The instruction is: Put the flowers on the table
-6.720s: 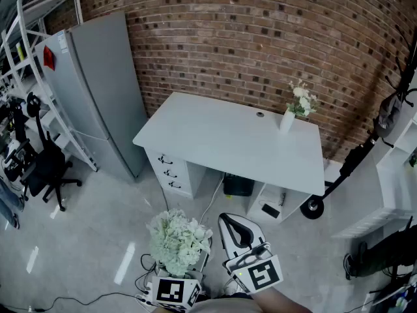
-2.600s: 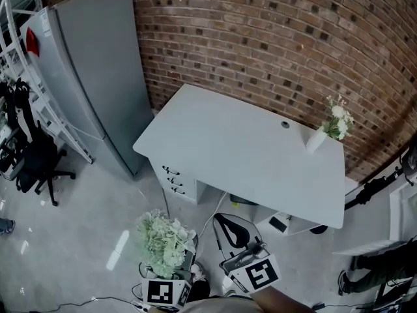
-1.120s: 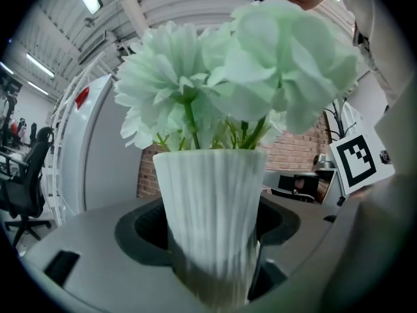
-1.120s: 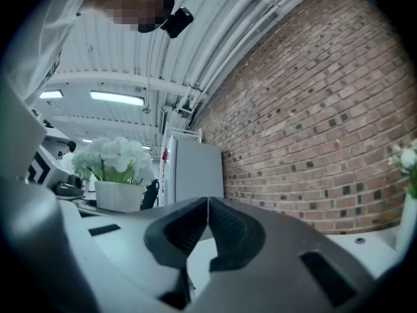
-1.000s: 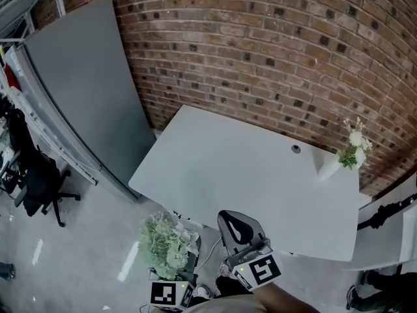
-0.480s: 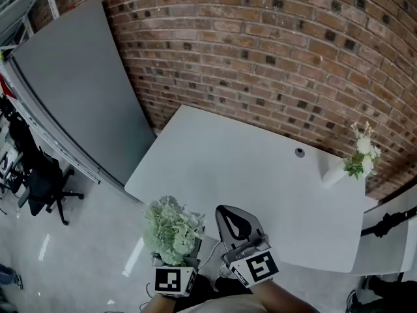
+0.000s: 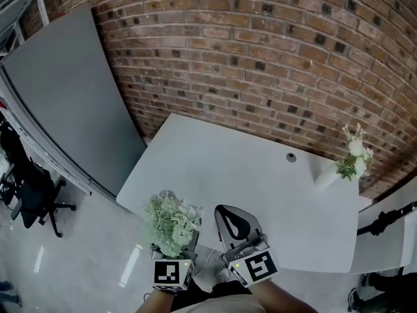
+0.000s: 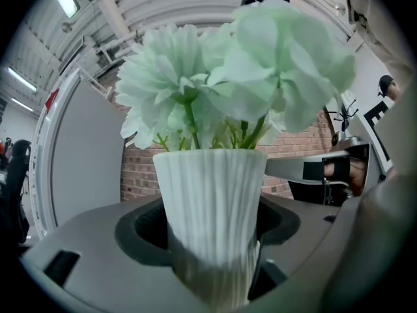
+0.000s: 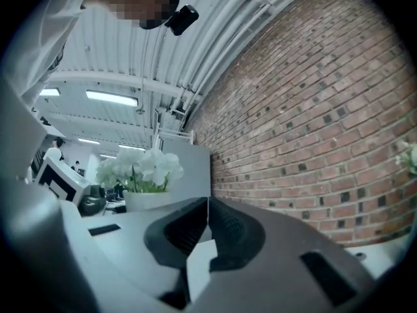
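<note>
A ribbed white vase [image 8: 212, 230] of pale green flowers [image 7: 171, 223] is clamped upright in my left gripper [image 7: 171, 253], held just off the near left corner of the white table [image 7: 215, 175]. The blooms [image 8: 234, 77] fill the left gripper view. My right gripper [image 7: 236, 223] is beside it, over the table's near edge, jaws pressed together with nothing between them [image 9: 207, 223]. The same bouquet [image 9: 140, 169] shows to the left in the right gripper view.
A small white vase with white flowers [image 7: 345, 163] stands at the table's far right corner, next to a round cable hole [image 7: 290, 156]. A brick wall [image 7: 260, 51] runs behind. A grey cabinet [image 7: 62, 103] is left, an office chair [image 7: 29, 197] beyond it.
I have walked up to the table; it fills more of the view. The left gripper with the vase has risen toward the table's near left corner. Right gripper stays shut beside it.
</note>
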The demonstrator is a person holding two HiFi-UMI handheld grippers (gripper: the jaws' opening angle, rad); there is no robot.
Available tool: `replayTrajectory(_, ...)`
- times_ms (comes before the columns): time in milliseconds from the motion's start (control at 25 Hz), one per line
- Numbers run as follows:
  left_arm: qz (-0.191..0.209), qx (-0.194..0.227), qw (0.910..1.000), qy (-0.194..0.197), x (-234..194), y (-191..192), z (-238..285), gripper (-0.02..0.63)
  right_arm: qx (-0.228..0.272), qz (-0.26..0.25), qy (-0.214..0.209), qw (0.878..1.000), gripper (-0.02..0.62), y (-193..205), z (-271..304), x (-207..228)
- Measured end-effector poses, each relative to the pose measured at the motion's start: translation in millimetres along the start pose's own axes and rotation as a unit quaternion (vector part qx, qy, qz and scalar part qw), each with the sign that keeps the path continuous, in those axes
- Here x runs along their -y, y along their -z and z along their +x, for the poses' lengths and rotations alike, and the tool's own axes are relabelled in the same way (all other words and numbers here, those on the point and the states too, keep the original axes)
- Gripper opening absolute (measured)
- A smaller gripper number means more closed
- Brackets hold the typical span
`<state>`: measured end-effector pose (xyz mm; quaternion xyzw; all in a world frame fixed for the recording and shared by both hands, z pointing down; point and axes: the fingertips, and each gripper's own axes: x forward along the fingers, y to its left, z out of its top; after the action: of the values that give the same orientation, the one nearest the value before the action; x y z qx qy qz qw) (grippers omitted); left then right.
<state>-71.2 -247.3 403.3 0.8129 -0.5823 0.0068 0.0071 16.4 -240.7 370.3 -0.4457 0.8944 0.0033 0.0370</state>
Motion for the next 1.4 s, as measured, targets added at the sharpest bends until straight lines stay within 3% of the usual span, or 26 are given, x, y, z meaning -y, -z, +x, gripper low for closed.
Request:
replayTrajectory(400, -0.009, -0.016, 0.9993, 0.032, -23, 26, 19, 0.351, -0.004, -0.005, 0.025, 1.0, 0.017, 10, 34, -1)
replayTrajectory(1400, 0.025, -0.007, 0.9959, 0.087, -61, 104, 106, 0.351, -0.021, -0.015, 0.083, 0.996, 0.017, 73, 62, 15)
